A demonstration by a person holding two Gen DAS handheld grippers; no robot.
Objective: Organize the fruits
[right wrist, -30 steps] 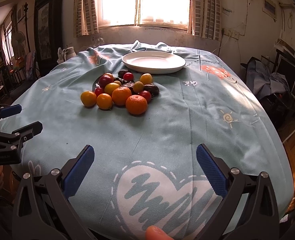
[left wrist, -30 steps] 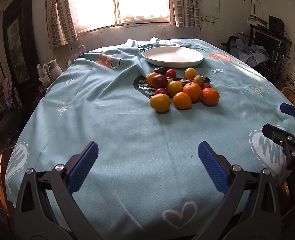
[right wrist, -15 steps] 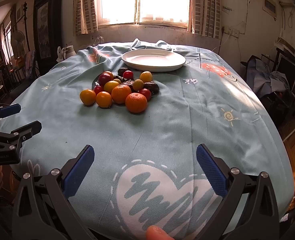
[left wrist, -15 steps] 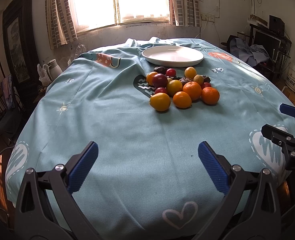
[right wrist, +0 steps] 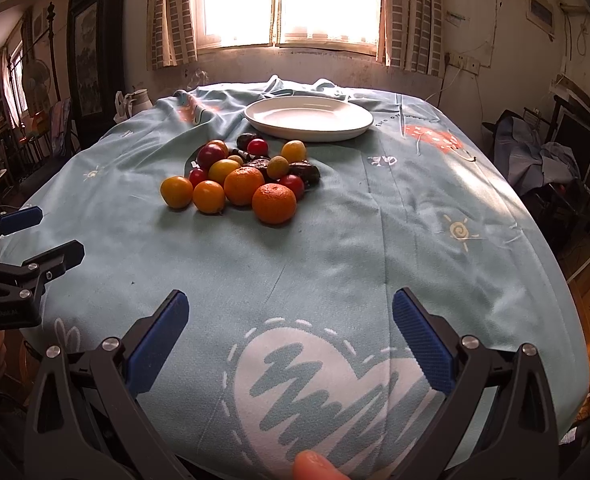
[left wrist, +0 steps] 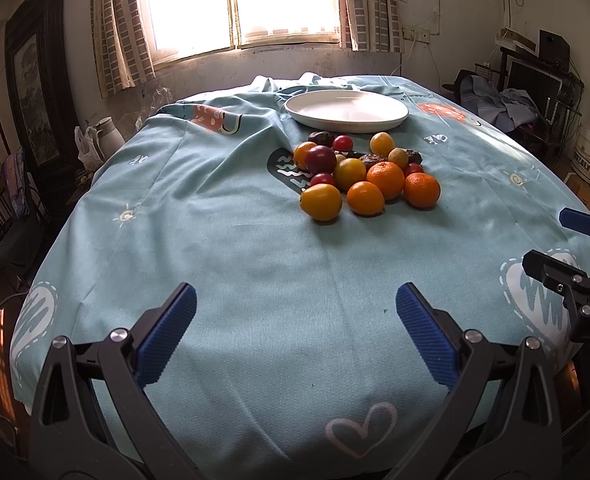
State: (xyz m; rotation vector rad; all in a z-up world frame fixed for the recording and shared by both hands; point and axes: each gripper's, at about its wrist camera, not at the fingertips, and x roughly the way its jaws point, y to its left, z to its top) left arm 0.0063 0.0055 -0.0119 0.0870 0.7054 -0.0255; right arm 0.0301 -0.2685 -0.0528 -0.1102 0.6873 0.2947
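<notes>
Both tools are spread wide with nothing between their blue pads: the left tool (left wrist: 295,332) hovers over the near edge of the counter (left wrist: 215,240), which is draped in a light blue patterned tablecloth (right wrist: 415,240), and the right tool (right wrist: 289,338) hangs above a large white scribbled heart (right wrist: 315,392) printed on that cloth. Each shows at the margin of the other's view, jaws apart. A fingertip (right wrist: 315,466) of the person shows at the bottom edge of the right wrist view. The pile of fruits (left wrist: 365,170) lies in a tight cluster on the cloth, well beyond both tools and just in front of the white plate (left wrist: 346,111), which holds none of them. On the side of the pile away from the plate sit two mandarins (right wrist: 274,203), touching or nearly so, with two smooth orange-yellow fruits (left wrist: 321,202) beside them. Closer to the plate are small red tomatoes (right wrist: 257,145), a dark red plum (left wrist: 320,159), yellowish round fruits (left wrist: 382,143) and some dark wrinkled pieces (right wrist: 305,172) that are too small to identify. Beyond the plate, the cloth bunches up below a bright window (right wrist: 291,0) with curtains.
</notes>
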